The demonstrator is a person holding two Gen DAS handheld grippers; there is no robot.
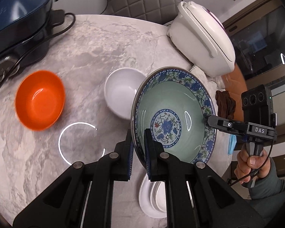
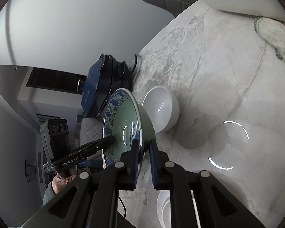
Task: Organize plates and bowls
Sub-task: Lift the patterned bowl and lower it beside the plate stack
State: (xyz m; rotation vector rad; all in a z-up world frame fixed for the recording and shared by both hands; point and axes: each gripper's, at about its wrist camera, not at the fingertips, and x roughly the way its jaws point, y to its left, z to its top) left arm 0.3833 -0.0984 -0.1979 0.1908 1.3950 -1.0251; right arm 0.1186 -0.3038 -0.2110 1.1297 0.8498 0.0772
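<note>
A large green bowl (image 1: 180, 98) with a blue floral rim hangs tilted above the marble table (image 1: 85, 47), held from both sides. My left gripper (image 1: 140, 148) is shut on its near rim, one pad inside and one outside. My right gripper (image 1: 209, 118) pinches the opposite rim, with a person's hand (image 1: 252, 161) on its handle. In the right wrist view the same bowl (image 2: 123, 117) sits edge-on between the right gripper (image 2: 143, 148) pads, and the left gripper (image 2: 112, 139) reaches in from the left. An orange bowl (image 1: 40, 99) and a white bowl (image 1: 123, 93) rest on the table.
Stacked white dishes (image 1: 152, 197) lie under the held bowl near the table's front edge. A white rice cooker (image 1: 203, 38) stands back right, a blue electric pot (image 1: 19, 9) with its cord back left. A towel (image 2: 275, 36) and a brown cloth (image 1: 225, 102) lie by the cooker.
</note>
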